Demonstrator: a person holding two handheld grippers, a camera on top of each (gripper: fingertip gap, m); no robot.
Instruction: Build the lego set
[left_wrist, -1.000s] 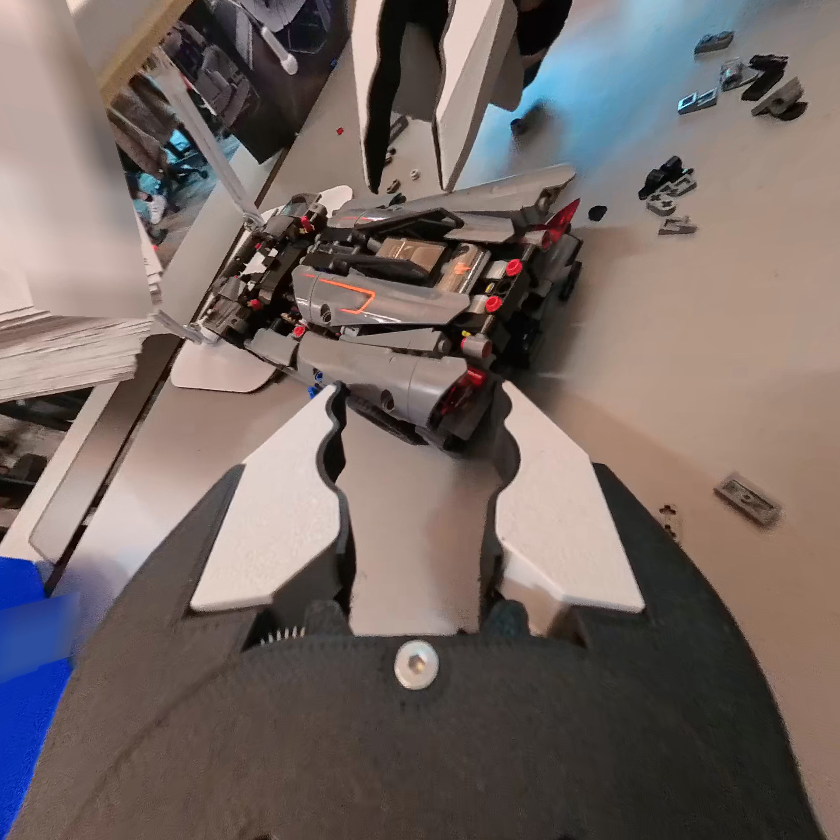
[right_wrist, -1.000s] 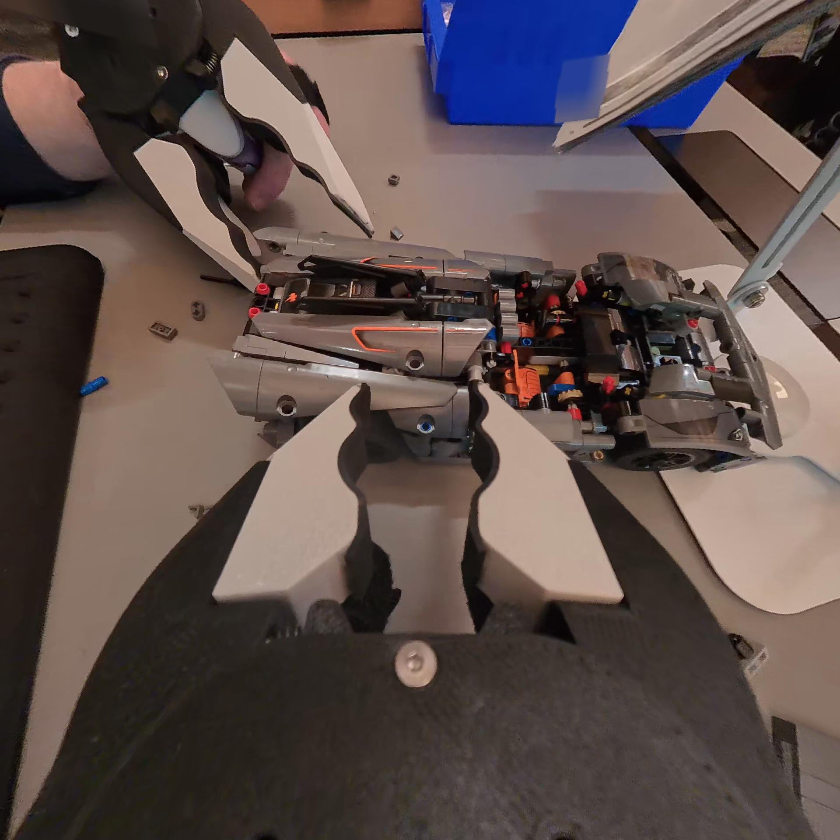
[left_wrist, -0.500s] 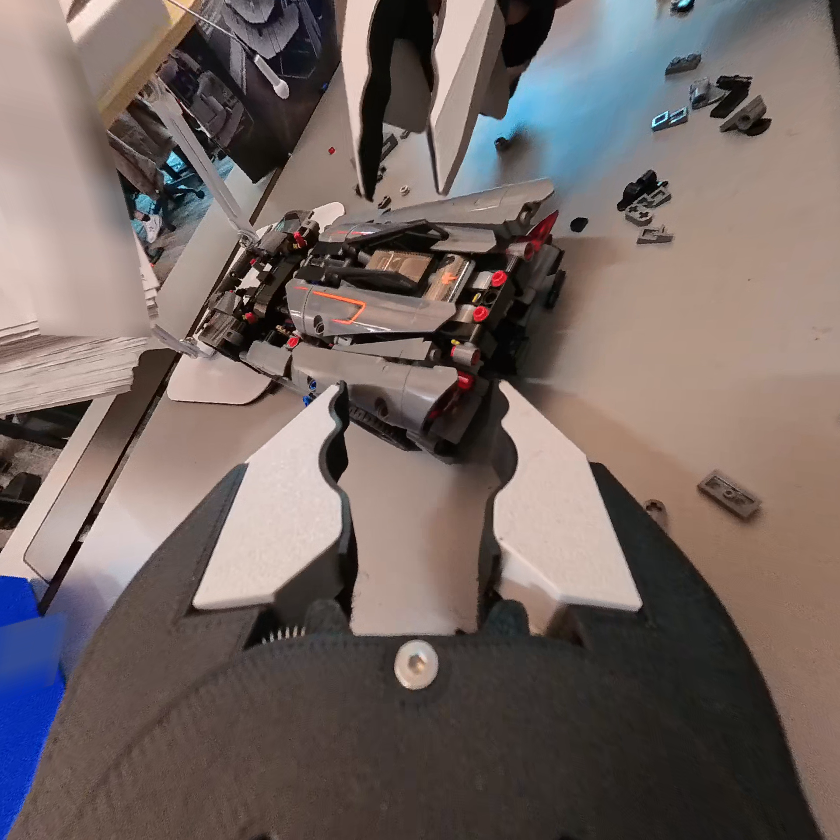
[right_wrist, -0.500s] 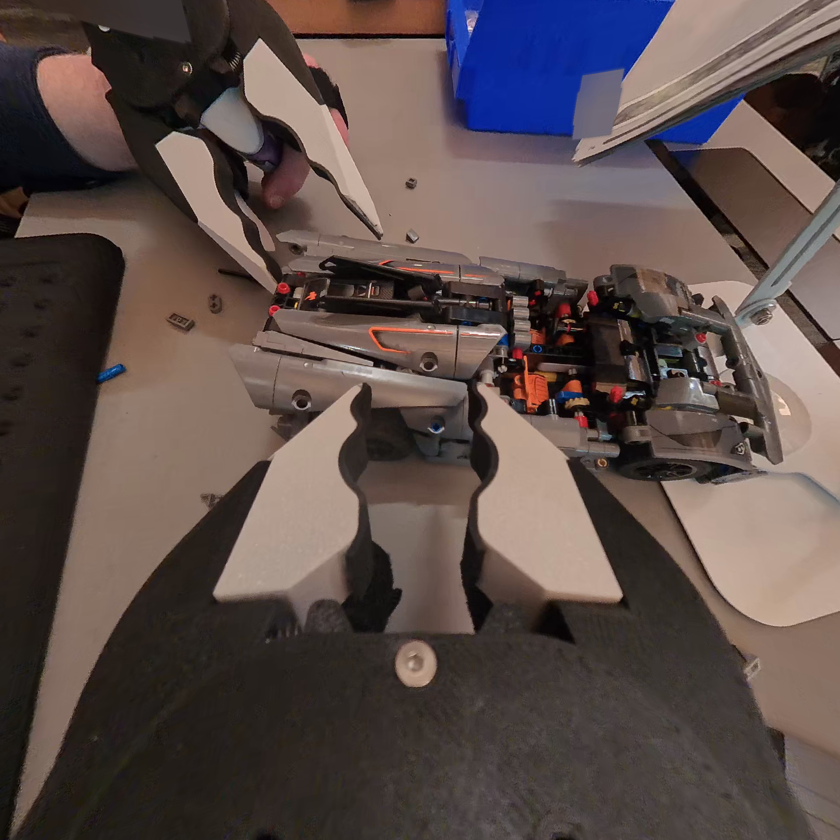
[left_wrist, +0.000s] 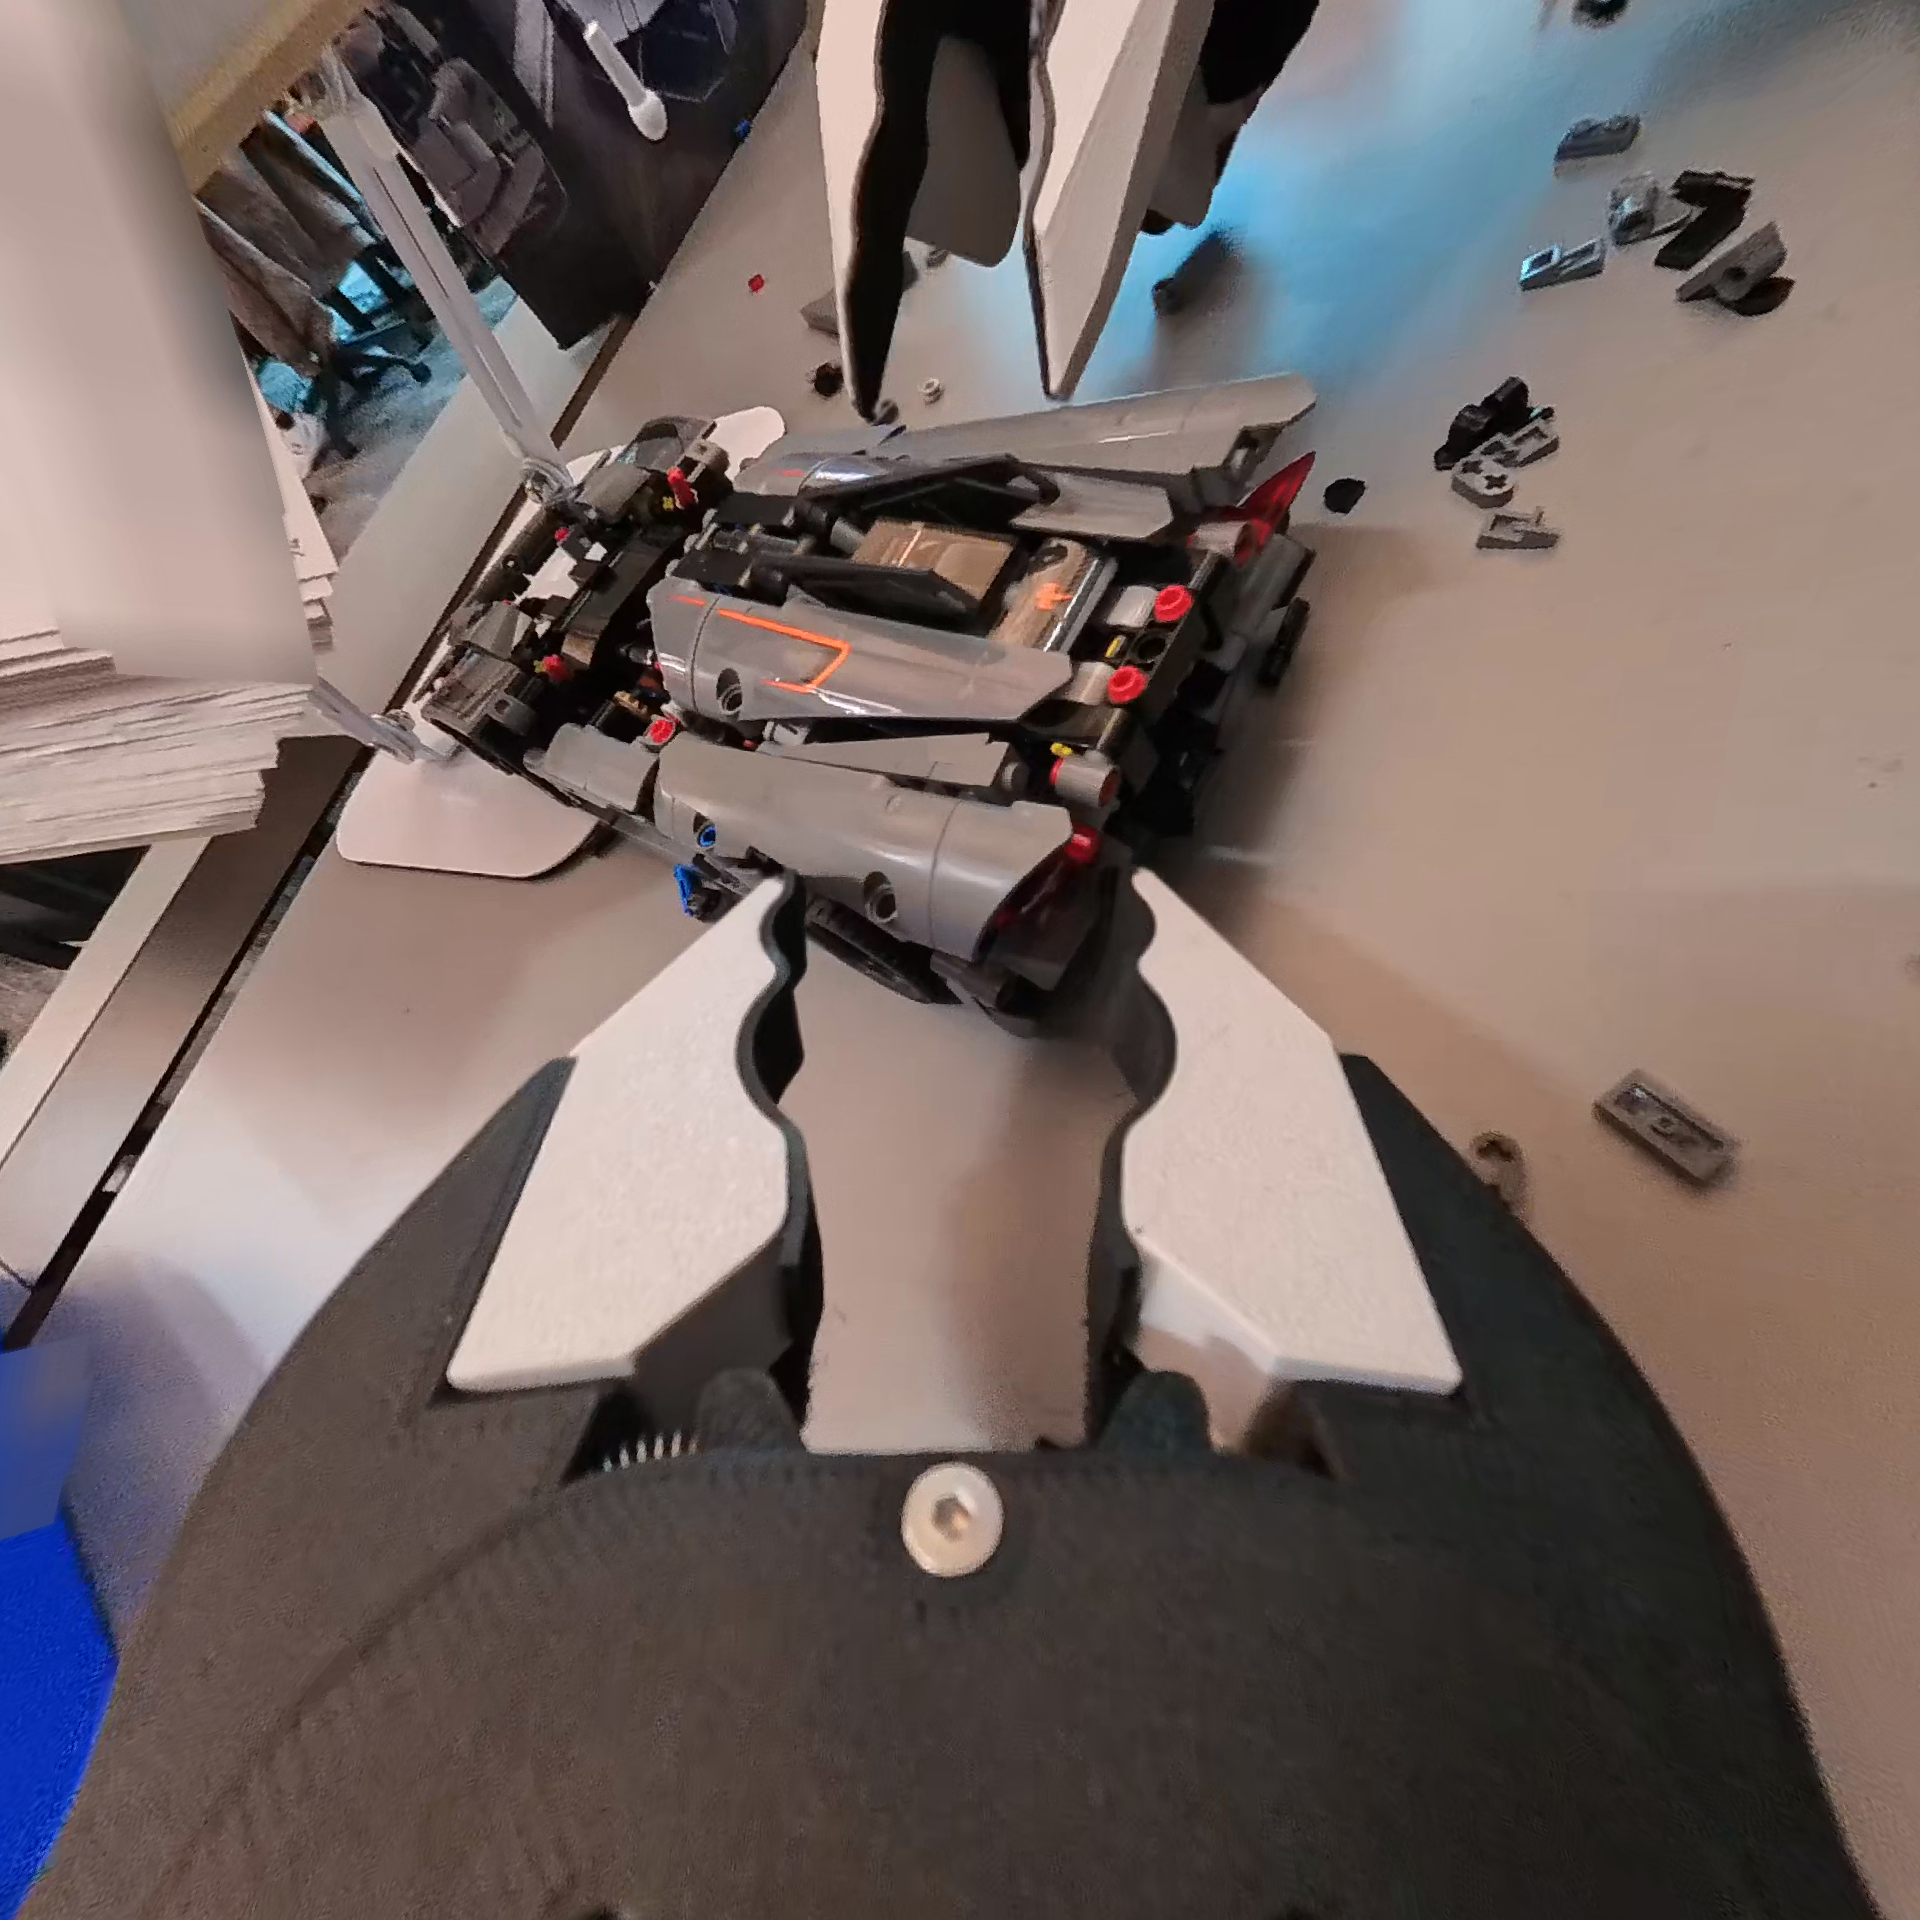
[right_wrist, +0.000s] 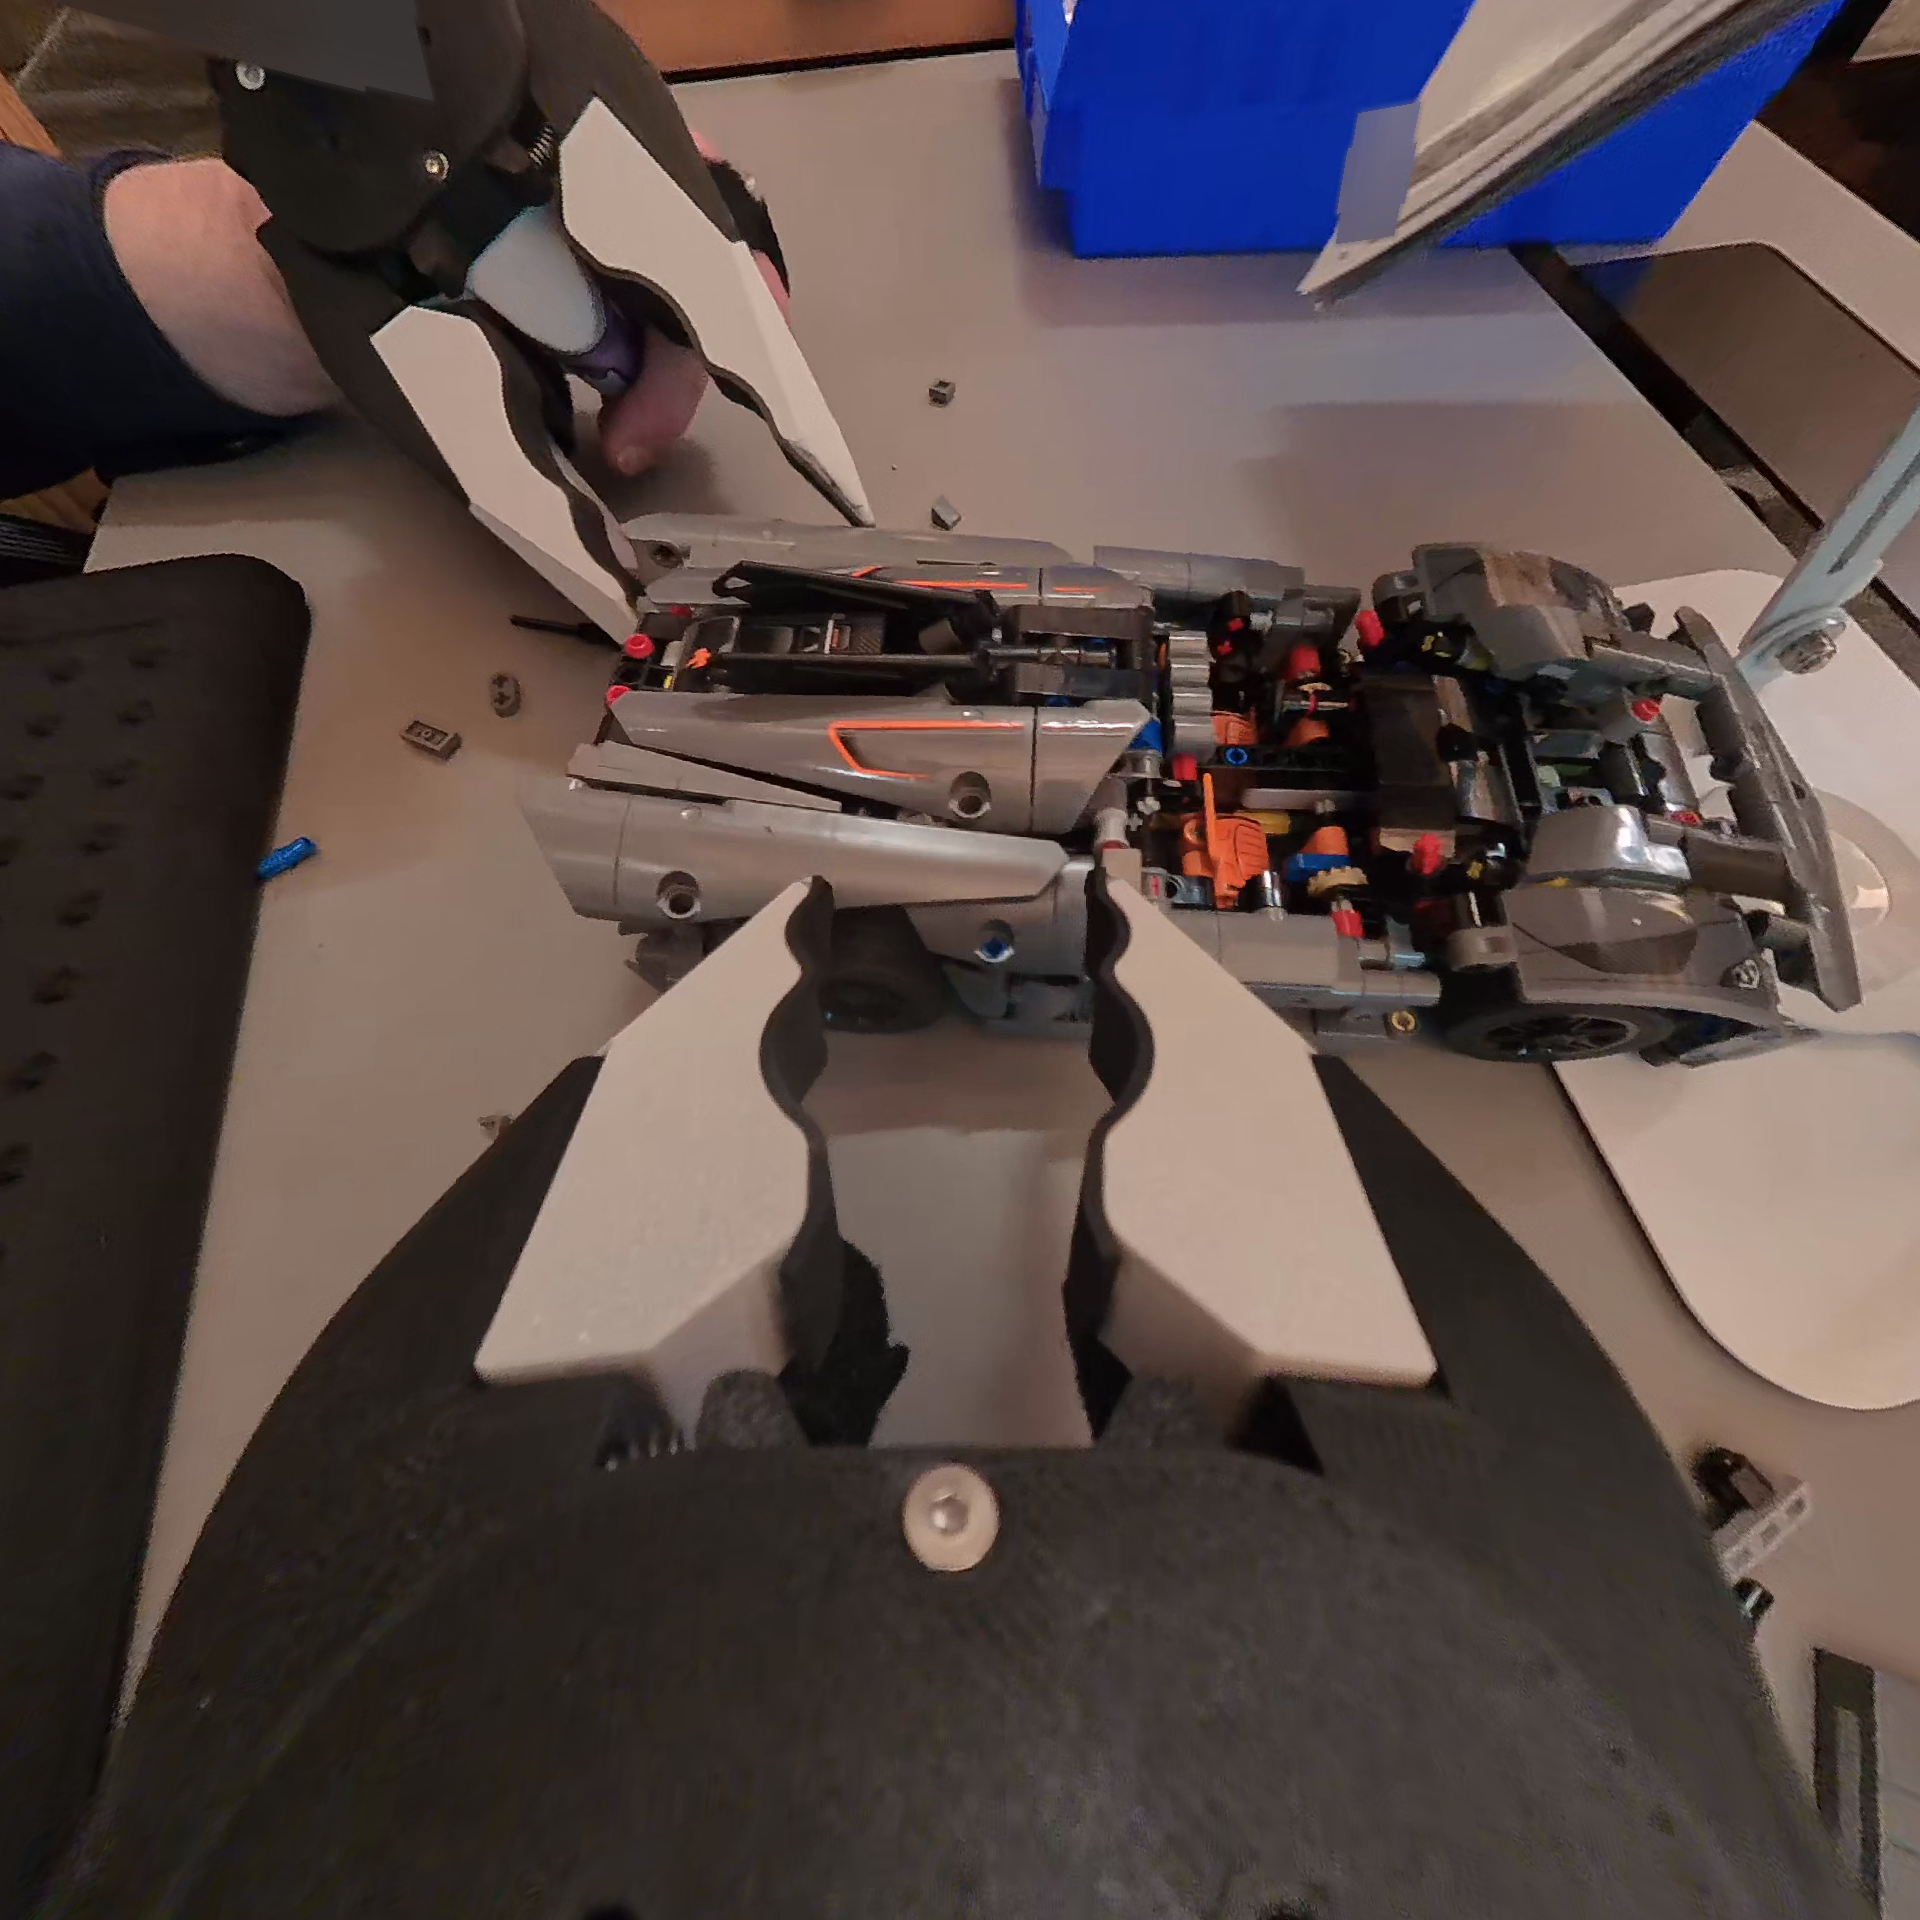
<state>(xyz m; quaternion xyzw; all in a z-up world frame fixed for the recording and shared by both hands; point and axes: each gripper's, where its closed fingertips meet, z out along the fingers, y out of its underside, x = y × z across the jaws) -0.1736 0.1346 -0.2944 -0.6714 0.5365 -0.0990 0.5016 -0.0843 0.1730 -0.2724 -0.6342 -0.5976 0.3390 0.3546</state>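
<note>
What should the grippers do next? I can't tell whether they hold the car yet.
Probably close both on the car. The left gripper is open at one end of it, the right gripper is open at its side, and neither grips anything, so the car lies loose on the table.

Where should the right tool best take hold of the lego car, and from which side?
Probably the grey side panel just ahead of the right tool, coming in from this near side. The lego car lies broadside to the open jaws, and the panel is long and smooth, unlike the exposed middle.
</note>
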